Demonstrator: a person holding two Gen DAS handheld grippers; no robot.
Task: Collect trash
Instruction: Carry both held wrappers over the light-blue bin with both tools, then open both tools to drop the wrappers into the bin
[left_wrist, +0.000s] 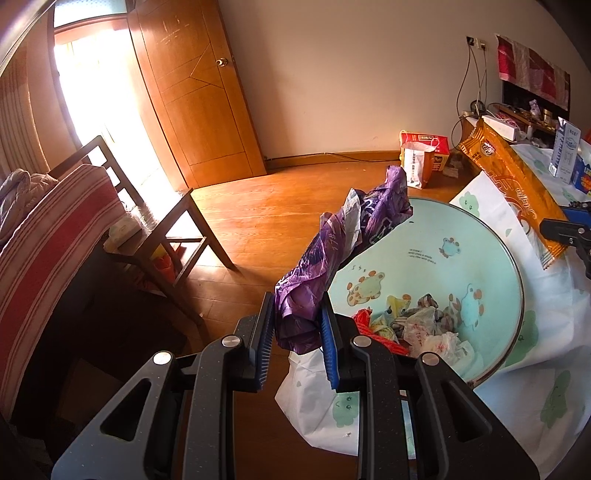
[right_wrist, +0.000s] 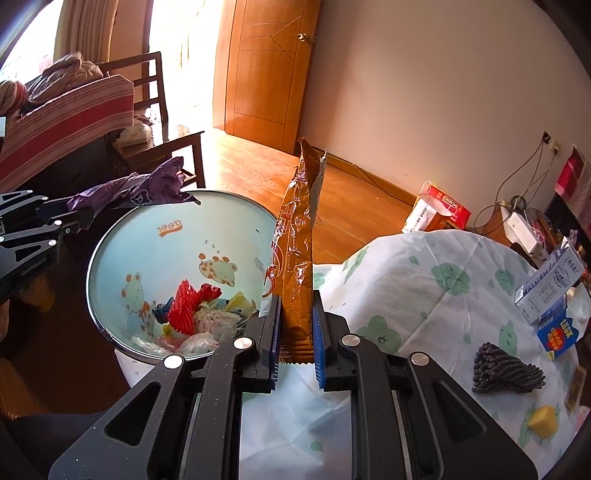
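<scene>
Now | left tongs (left_wrist: 297, 325) grip purple bag (left_wrist: 332, 254) | right tongs (right_wrist: 296, 332) grip orange wrapper (right_wrist: 299, 251) | bin (right_wrist: 110, 236) between

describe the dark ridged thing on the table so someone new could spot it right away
Start at the table draped in a white cloth with green prints, right of the round bin. Near its right end, below the small cartons, lies a dark woven foam net, fanned like a cone. It is the only black, ribbed item; the yellow sponge block beside it is smooth.
</scene>
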